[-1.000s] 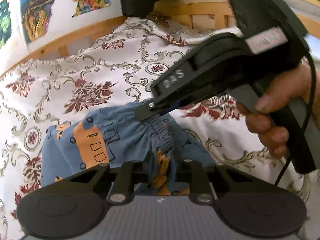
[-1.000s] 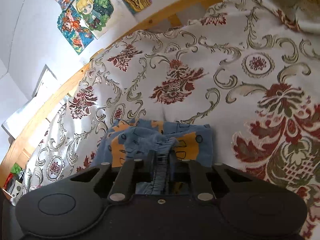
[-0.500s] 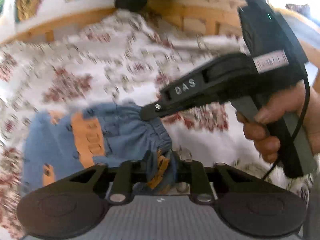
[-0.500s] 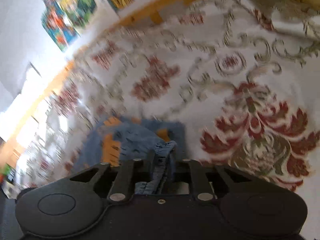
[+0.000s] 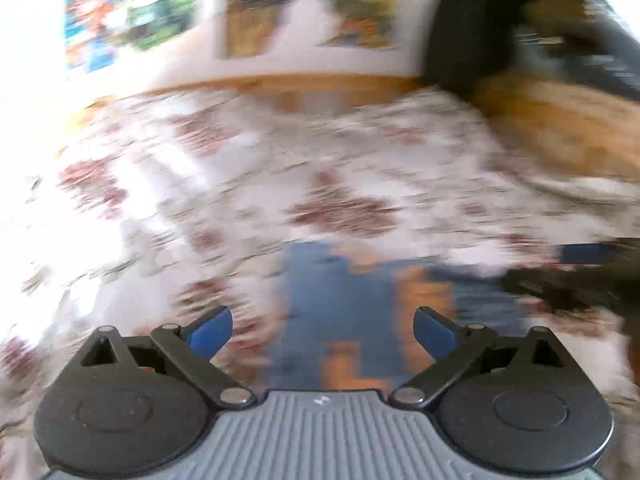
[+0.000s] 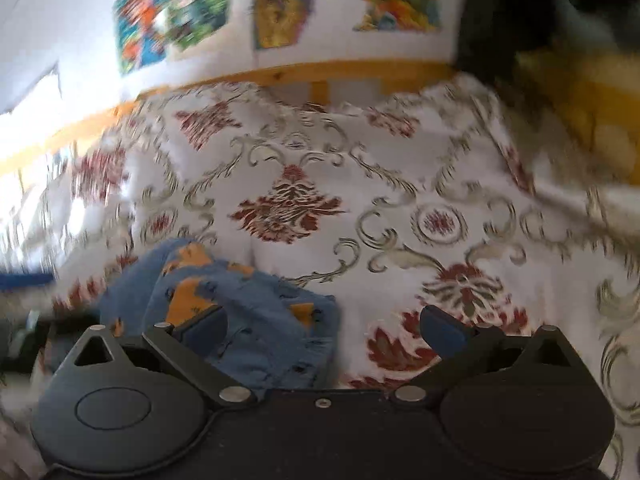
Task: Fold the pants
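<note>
Left hand-held gripper (image 5: 323, 330) and right hand-held gripper (image 6: 324, 330) both released; pants (image 6: 264, 312) folded, blurred, partly hidden.

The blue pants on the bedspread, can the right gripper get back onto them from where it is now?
Probably yes. The right gripper is open, and the pants lie folded just ahead, nothing on top.
</note>
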Available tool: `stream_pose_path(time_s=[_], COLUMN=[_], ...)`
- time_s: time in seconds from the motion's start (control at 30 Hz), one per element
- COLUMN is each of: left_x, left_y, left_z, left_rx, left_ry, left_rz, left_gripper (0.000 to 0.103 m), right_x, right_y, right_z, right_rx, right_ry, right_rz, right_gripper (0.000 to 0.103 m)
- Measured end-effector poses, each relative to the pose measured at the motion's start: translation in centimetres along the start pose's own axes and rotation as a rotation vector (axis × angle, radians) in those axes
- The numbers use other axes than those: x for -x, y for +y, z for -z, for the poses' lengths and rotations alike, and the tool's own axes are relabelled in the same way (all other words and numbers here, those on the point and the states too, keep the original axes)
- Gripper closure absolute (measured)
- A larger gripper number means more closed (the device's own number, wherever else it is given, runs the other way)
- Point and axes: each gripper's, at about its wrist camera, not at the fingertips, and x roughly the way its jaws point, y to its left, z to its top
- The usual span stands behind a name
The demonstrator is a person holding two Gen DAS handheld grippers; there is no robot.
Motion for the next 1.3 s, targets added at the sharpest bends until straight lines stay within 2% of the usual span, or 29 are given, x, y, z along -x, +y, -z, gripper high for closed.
stream_pose_path(time_s=[0.07,0.13,0.17,0.23,0.33,0.43,0.5,0.57,0.67,0.73,0.77,0.83,0.93,1.0,1.03,1.1,1.17,1.23,1.3], left_x=[-1.5,-2.3,-2.3,-2.2,-1.6,-0.1,1.0,1.1,-0.1,-2.6,-4.0,-7.2,-11.6,-13.2,-13.6,-13.3,-12.0,-10.1,-8.0], left_y=[1.2,2.1,2.5,3.3,3.8,4.2,4.1,4.2,3.5,2.3,1.7,0.6,0.3,1.1,1.9,3.6,5.1,6.4,6.9], left_z=[0.8,1.9,2.6,3.9,4.8,4.6,3.3,1.4,-2.0,-4.3,-4.9,-5.5,-4.5,-3.4,-3.1,-3.1,-3.4,-3.6,-3.4], left_rx=[0.029,0.043,0.044,0.065,0.04,-0.041,-0.081,-0.098,-0.099,-0.11,-0.129,-0.165,-0.2,-0.224,-0.211,-0.143,-0.082,-0.029,-0.005], left_ry=[0.083,0.142,0.152,0.16,0.164,0.142,0.113,0.049,-0.011,0.001,0.014,0.037,0.097,0.109,0.105,0.108,0.109,0.088,0.06], left_rz=[-0.044,-0.065,-0.063,-0.049,-0.032,-0.025,-0.013,0.051,0.135,0.167,0.159,0.096,0.019,-0.043,-0.048,-0.034,-0.051,-0.035,0.019], left_gripper=[0.005,0.005,0.005,0.002,0.001,0.001,0.001,0.0,0.0,0.0,0.0,0.0,0.0,0.0,0.0,0.0,0.001,0.0,0.0], right_x=[-0.3,-0.5,-0.6,-0.1,1.1,3.0,4.4,5.0,4.4,2.3,0.9,-1.5,-4.5,-5.1,-4.9,-4.5,-3.3,-1.9,-1.1], right_y=[2.3,4.3,5.1,5.4,3.5,1.1,0.0,-0.6,-0.8,0.9,1.9,3.0,3.2,2.2,1.6,0.9,-0.1,-0.8,-0.3], right_z=[0.8,2.1,3.0,4.0,3.4,2.5,2.1,1.6,0.9,0.6,0.7,1.0,2.1,2.8,2.6,1.9,1.1,0.5,0.2], right_rx=[0.126,0.273,0.36,0.443,0.355,0.214,0.172,0.122,0.023,0.082,0.14,0.212,0.279,0.277,0.24,0.193,0.129,0.033,-0.007], right_ry=[0.029,0.099,0.145,0.157,0.189,0.19,0.12,0.029,-0.115,-0.148,-0.156,-0.144,-0.068,-0.058,-0.057,-0.065,-0.094,-0.148,-0.168], right_rz=[-0.013,0.004,0.044,0.073,0.064,0.078,0.138,0.176,0.125,0.157,0.196,0.23,0.261,0.259,0.242,0.306,0.316,0.231,0.15], right_gripper=[0.001,0.001,0.001,0.001,0.001,0.001,0.001,0.001,0.001,0.001,0.001,0.001,0.001,0.001,0.001,0.001,0.001,0.001,0.001])
